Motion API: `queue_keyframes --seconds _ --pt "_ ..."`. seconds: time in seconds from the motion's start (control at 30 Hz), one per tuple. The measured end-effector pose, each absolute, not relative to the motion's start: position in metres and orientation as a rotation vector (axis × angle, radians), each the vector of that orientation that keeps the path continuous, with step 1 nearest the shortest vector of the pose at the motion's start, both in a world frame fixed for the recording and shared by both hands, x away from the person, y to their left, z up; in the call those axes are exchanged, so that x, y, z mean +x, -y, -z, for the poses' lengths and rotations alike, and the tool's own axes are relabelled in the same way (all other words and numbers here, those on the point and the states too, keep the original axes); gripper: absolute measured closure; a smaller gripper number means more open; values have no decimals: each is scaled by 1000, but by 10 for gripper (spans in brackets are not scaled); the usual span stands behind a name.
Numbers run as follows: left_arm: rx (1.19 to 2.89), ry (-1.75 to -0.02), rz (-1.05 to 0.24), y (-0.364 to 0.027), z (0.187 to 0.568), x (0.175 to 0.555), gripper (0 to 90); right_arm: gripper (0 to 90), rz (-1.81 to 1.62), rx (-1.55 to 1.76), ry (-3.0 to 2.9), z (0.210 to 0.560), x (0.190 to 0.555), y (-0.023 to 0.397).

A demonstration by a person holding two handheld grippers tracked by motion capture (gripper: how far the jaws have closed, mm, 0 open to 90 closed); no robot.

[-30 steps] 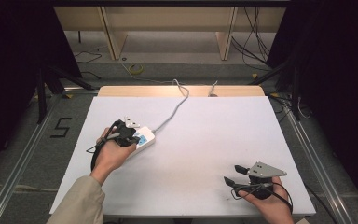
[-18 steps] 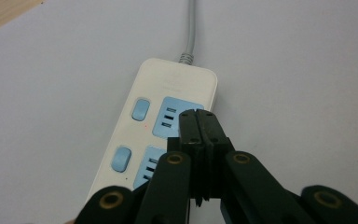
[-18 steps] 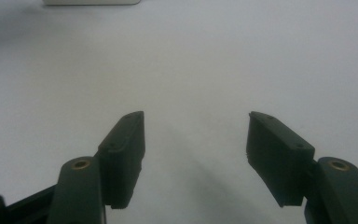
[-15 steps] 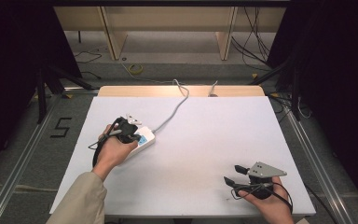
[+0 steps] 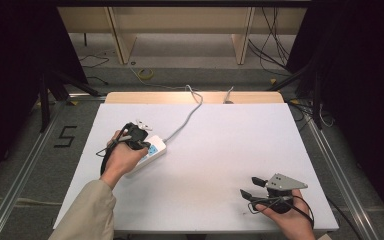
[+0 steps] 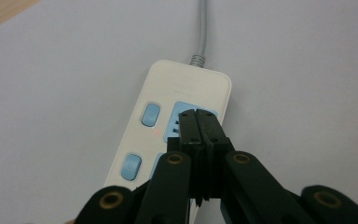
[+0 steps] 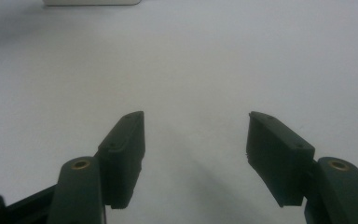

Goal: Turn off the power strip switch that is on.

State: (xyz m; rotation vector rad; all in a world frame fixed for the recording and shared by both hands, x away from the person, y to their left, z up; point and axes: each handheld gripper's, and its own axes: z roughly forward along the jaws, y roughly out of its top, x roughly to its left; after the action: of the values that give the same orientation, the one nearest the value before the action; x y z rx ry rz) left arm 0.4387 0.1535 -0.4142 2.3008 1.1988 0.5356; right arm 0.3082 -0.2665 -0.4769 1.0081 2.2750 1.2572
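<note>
A white power strip point(image 5: 156, 149) with blue switches lies on the left part of the white table point(image 5: 230, 140). Its grey cable point(image 5: 190, 112) runs to the far edge. My left gripper point(image 5: 146, 144) is shut, jaws pressed together with nothing between them. In the left gripper view its tips point(image 6: 199, 119) sit over the power strip point(image 6: 186, 88), on a blue panel beside a blue switch point(image 6: 150, 114). A small red light point(image 6: 157, 132) glows near that switch. My right gripper point(image 5: 248, 186) rests open near the front right edge, bare table between its jaws point(image 7: 196, 140).
The cable point(image 6: 204, 28) leaves the strip's far end. A wooden ledge point(image 5: 195, 97) borders the table's far side. Loose cables lie on the floor beyond. A strip's edge point(image 7: 91, 2) shows far off in the right gripper view.
My left hand has crept slightly forward over the power strip. The right gripper has not moved.
</note>
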Motion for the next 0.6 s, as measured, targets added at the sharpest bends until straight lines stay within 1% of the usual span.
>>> queue_keyframes --seconds 0.6 --pt "2331 -1222 -547 -153 414 455 897 383 -1260 1011 -2275 477 308 267"
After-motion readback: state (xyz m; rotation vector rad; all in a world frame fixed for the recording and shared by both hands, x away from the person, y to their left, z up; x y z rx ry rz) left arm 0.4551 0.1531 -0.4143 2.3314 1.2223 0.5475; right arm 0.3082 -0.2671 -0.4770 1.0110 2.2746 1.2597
